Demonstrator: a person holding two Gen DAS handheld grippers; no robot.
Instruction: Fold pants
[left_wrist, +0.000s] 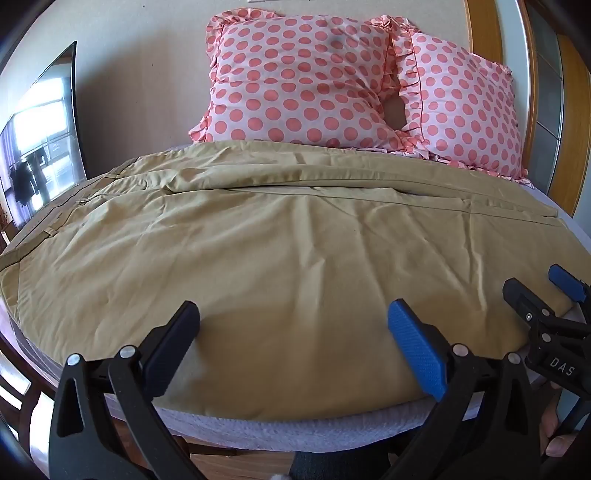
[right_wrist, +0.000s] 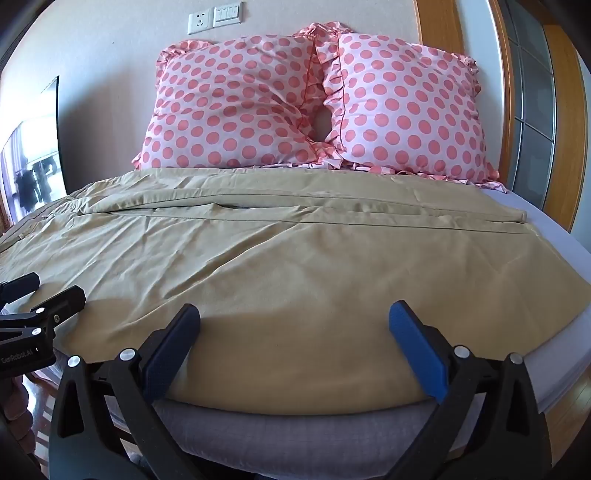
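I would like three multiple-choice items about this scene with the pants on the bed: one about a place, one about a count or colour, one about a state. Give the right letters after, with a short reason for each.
1. Where do the pants lie?
A. spread on the bed, in front of the pillows
B. on the floor
C. hung on a chair

2. How many dotted pillows stand at the wall?
A. one
B. two
C. four

3. How do the two grippers stand?
A. both shut on the cloth
B. one open, one shut
C. both open, holding nothing

Answers:
1 A: the tan cloth covers the bed below the pillows.
2 B: a left pillow and a right pillow, both pink with red dots.
3 C: the left gripper and the right gripper show wide gaps, with no cloth between the fingers.
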